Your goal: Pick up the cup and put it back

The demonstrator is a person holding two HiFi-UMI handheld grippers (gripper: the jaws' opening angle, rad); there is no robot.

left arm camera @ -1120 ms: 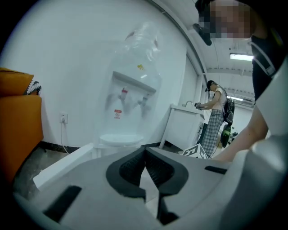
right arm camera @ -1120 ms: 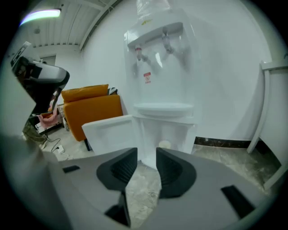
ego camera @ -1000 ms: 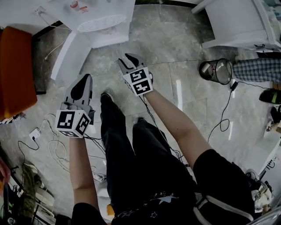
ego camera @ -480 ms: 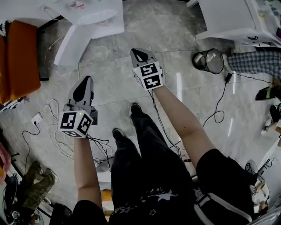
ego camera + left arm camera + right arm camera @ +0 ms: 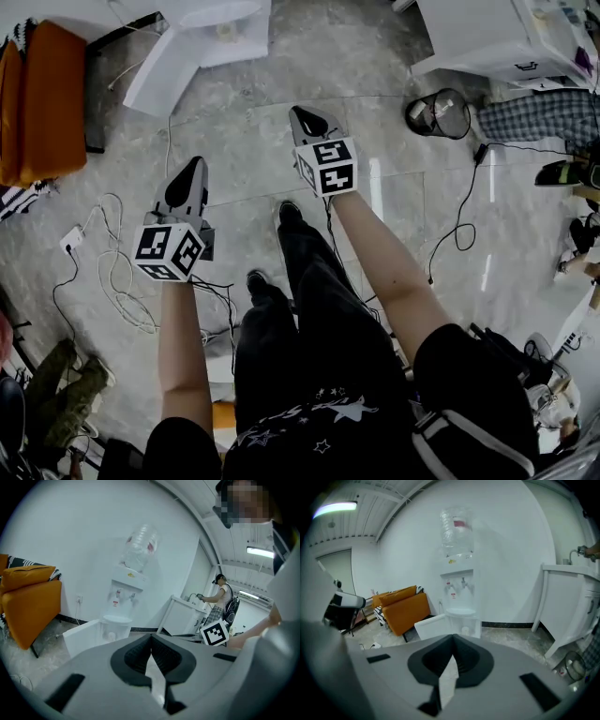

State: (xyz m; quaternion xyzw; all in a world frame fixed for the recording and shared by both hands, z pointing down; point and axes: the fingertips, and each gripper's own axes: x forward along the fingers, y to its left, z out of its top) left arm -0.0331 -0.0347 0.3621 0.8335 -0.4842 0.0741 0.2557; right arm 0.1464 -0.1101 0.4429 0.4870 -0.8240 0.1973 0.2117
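Head view: standing on bare floor [image 5: 375,84], arms out. Left gripper [image 5: 193,167] and right gripper [image 5: 302,116] both aimed toward the water dispenser [image 5: 211,14] at the top edge, well apart from it. No cup in either.

Left gripper view: jaws pressed together, nothing between them. Dispenser ahead. Low in its open recess, something small and pale, possibly the cup [image 5: 111,634], too small to tell.

Right gripper view: jaws likewise closed tight on nothing. Same dispenser ahead, same pale shape in the recess.

Judged from this: nothing picked up yet. All left to do: approach, open, grip, lift, set back.
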